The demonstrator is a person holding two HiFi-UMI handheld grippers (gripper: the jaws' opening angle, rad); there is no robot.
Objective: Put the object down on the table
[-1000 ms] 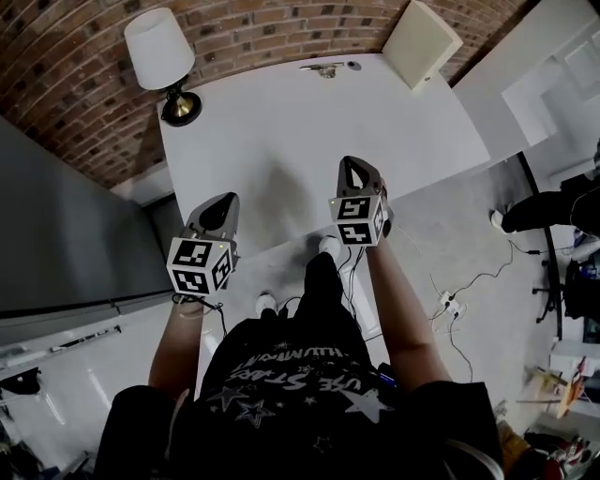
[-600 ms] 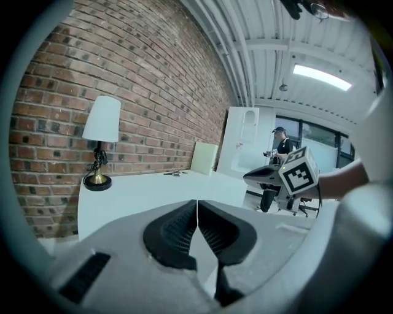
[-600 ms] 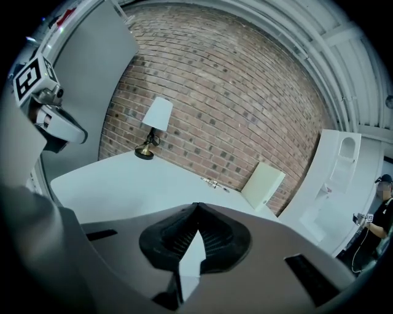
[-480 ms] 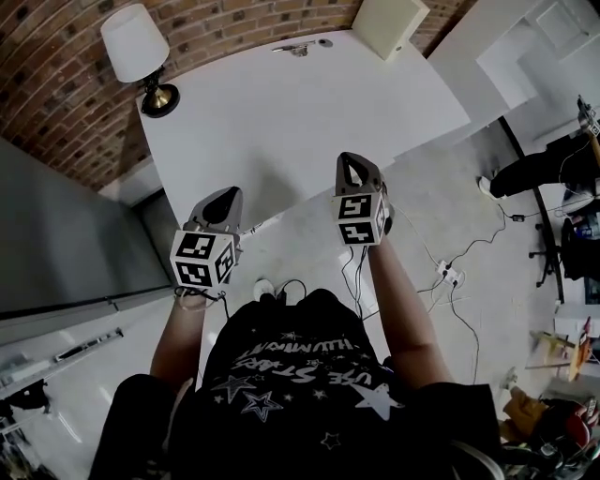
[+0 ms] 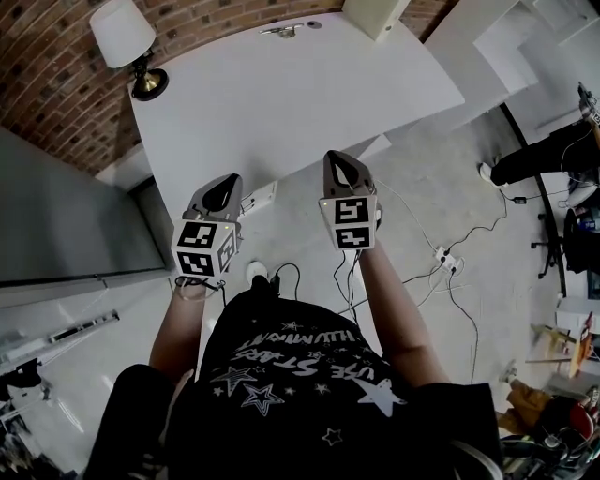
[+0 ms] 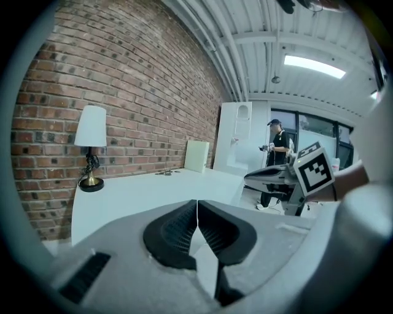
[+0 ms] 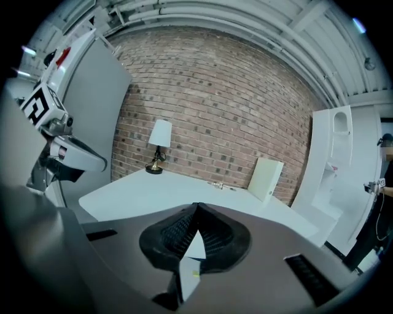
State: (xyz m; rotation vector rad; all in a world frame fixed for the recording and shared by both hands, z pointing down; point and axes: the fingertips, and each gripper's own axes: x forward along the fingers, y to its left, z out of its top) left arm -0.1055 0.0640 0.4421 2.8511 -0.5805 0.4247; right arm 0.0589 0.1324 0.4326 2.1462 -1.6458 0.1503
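Both grippers hover over the floor, short of the near edge of the white table [image 5: 281, 103]. My left gripper [image 5: 223, 185] is shut, its black pads meeting with nothing between them [image 6: 197, 207]. The right gripper [image 5: 339, 159] is likewise shut and empty [image 7: 196, 208]. A small metallic object [image 5: 286, 29] lies at the table's far edge, close to the brick wall; the same metallic object [image 6: 164, 173] shows in the left gripper view and, as a small shape [image 7: 222, 185], in the right gripper view. I cannot tell what it is. Neither gripper is near it.
A lamp [image 5: 122, 37] stands at the table's far left corner. A white panel [image 5: 375, 11] leans against the wall at the far right. A grey cabinet [image 5: 66, 225] flanks the left. Cables and a power strip [image 5: 442, 277] lie on the floor. A person [image 6: 277, 144] stands beyond the table.
Both grippers have drawn back from over the table's near edge to over the floor. The table sits farther up in the head view. Both stay shut.
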